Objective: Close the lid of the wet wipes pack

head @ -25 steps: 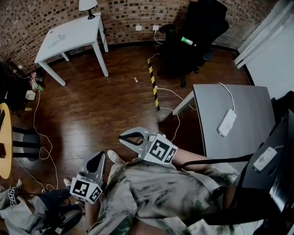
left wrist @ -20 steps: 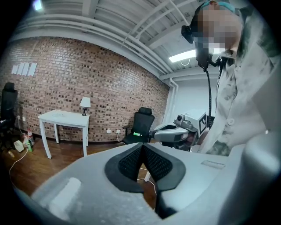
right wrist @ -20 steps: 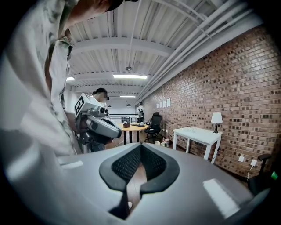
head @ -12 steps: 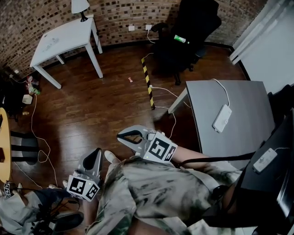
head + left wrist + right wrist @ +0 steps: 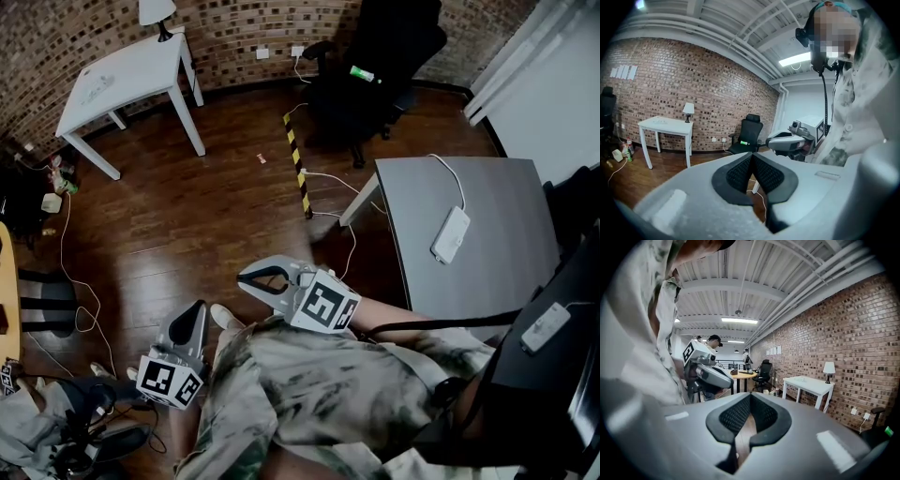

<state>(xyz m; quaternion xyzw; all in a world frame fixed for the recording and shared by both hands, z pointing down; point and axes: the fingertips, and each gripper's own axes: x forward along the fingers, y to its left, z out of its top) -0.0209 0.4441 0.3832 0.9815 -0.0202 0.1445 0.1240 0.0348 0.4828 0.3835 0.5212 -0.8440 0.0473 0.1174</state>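
Now, left hand-held gripper (image 5: 752, 155) jaws together, right hand-held gripper (image 5: 749, 395) likewise

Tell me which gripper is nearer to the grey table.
Right. In the head view the right gripper hangs just left of the grey table, jaws pointing away from it. The left gripper sits lower and farther left.

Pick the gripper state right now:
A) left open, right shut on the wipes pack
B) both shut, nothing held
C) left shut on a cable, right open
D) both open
B: in their own views the left gripper and the right gripper each have their fingers pressed together at the tips with nothing between them, and no wipes pack shows in any view.
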